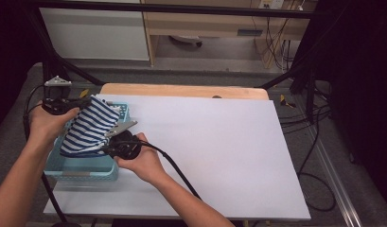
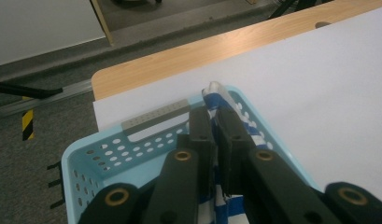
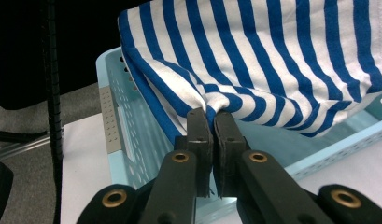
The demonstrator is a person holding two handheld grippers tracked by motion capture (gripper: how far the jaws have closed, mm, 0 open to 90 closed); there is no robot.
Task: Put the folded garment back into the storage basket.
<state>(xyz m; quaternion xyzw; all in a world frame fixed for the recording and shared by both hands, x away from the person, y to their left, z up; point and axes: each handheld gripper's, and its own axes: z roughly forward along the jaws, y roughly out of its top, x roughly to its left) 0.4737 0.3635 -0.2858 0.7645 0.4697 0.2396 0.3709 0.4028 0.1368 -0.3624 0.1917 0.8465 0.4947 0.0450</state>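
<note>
Blue-and-white striped cloth (image 1: 89, 127) hangs stretched between both tongs over the light-blue perforated plastic basket (image 1: 82, 169), which sits at the 9 o'clock edge of the white tabletop (image 1: 219, 151). Left tongs (image 2: 215, 122) are clamped on one edge of the fabric, right tongs (image 3: 212, 122) pinch a bunched fold at the cloth's lower edge. Looks like the person is mid-way: the cloth is lifted and clear of the rim, its bottom dipping toward the basket, but it's neither laid out on the tabletop nor settled inside. Basket interior, as far as visible, holds nothing else.
</note>
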